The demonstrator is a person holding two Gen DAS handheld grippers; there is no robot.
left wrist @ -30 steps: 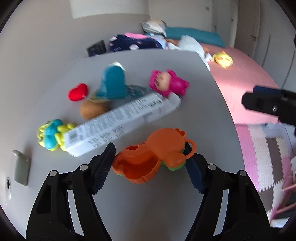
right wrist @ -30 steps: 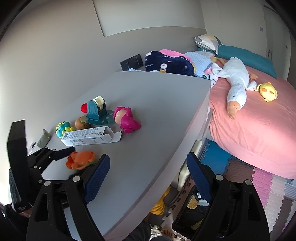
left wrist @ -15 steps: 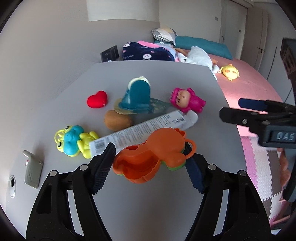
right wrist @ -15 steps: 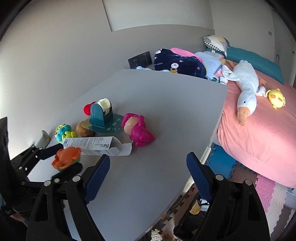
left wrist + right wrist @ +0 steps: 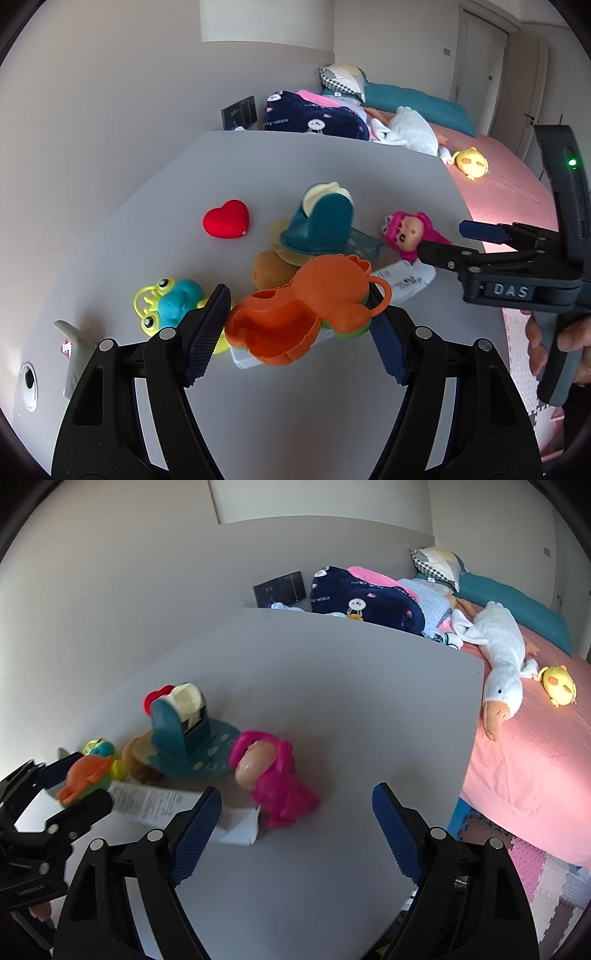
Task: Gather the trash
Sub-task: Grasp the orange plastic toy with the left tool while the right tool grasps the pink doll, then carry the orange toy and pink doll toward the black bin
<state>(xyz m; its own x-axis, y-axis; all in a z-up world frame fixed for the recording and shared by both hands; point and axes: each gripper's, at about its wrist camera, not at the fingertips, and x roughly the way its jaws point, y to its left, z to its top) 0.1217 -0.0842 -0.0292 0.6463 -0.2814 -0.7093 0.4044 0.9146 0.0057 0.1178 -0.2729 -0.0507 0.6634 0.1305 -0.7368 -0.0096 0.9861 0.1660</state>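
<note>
The white carton (image 5: 166, 805) lies on the table (image 5: 332, 720) against the pink doll (image 5: 273, 775), so the right gripper (image 5: 295, 823), fingers apart and empty, could catch the doll, while the left gripper (image 5: 299, 328) stands clamped on an orange toy (image 5: 310, 306).

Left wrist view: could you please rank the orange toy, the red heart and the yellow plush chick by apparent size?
1. Orange toy, largest, though it is nearest the camera.
2. Red heart.
3. Yellow plush chick, smallest, but farthest away.

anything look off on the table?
Yes. An opened white carton lies flat among the toys, end flap hanging loose beside the pink doll: it's the only trash-like item. Oddly, the left tongs grip an orange toy instead; the right tongs are empty.
</note>
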